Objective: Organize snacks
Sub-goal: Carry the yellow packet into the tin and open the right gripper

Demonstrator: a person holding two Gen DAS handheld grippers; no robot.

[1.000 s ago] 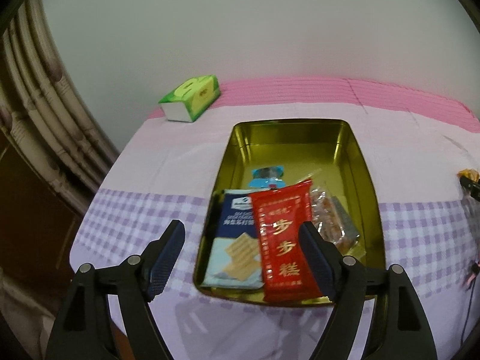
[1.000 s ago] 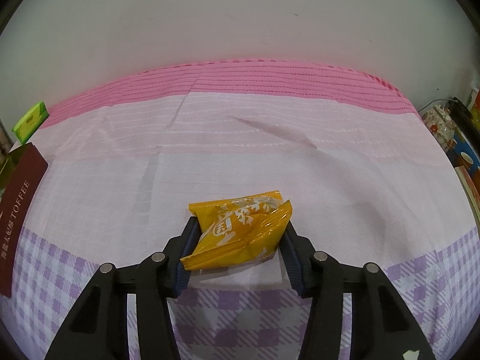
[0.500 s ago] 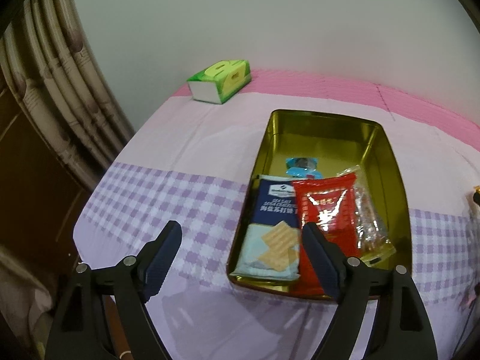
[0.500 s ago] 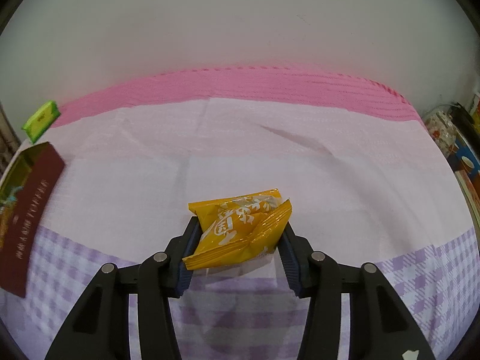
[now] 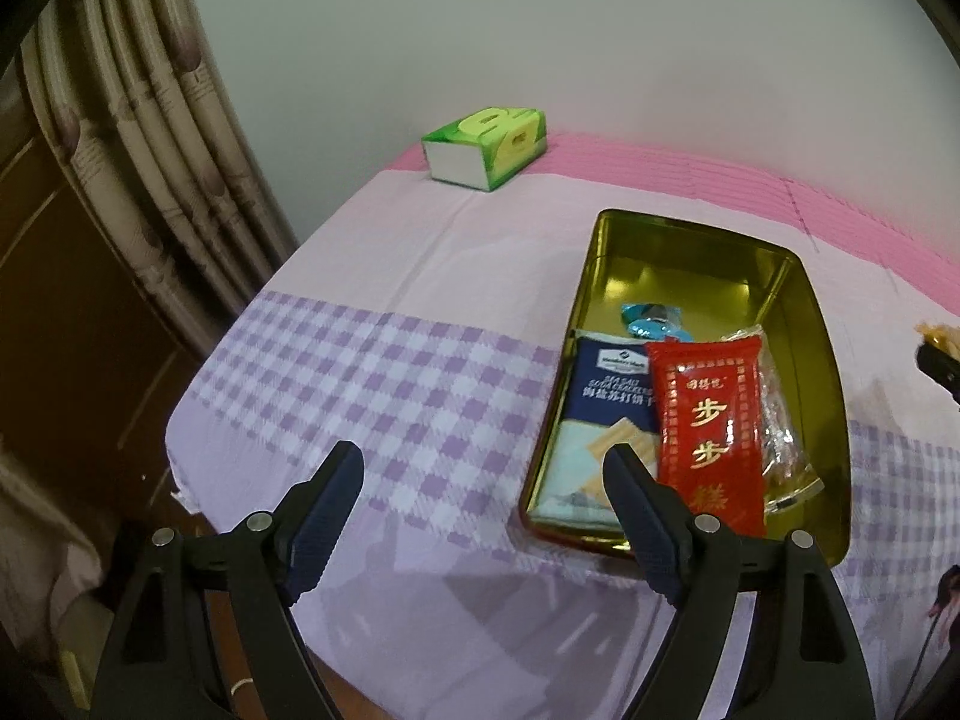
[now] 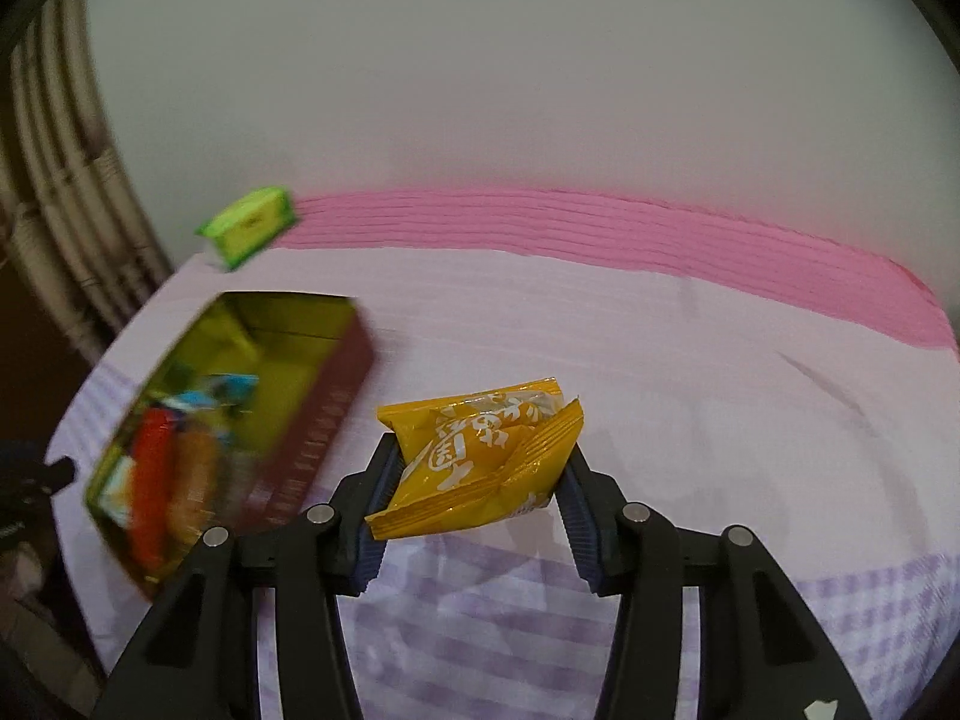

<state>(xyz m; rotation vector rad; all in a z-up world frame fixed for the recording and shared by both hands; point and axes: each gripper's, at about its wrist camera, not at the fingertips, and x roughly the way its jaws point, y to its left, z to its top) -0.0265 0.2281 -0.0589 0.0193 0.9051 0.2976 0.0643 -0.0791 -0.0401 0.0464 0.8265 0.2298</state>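
Observation:
A gold tin tray [image 5: 831, 372] lies on the tablecloth and holds a red packet [image 5: 711, 426], a blue cracker packet [image 5: 606, 408], a clear-wrapped snack [image 5: 780, 420] and a small blue wrapper [image 5: 651, 321]. My left gripper [image 5: 483, 492] hangs open and empty over the purple checks, just left of the tray's near corner. My right gripper [image 6: 477, 468] is shut on a yellow snack packet [image 6: 480, 456], held above the cloth to the right of the tray [image 6: 327, 414], which looks blurred in the right wrist view.
A green tissue box [image 5: 486, 147] sits at the table's far left corner, also seen as the green box [image 6: 249, 225] in the right wrist view. Curtains [image 5: 138, 180] hang left of the table. The table's left edge [image 5: 180, 456] drops off near my left gripper.
My left gripper drifted left, so the tray slid right in its view. My right gripper lifted the yellow packet and carried it left, bringing the tray into its view.

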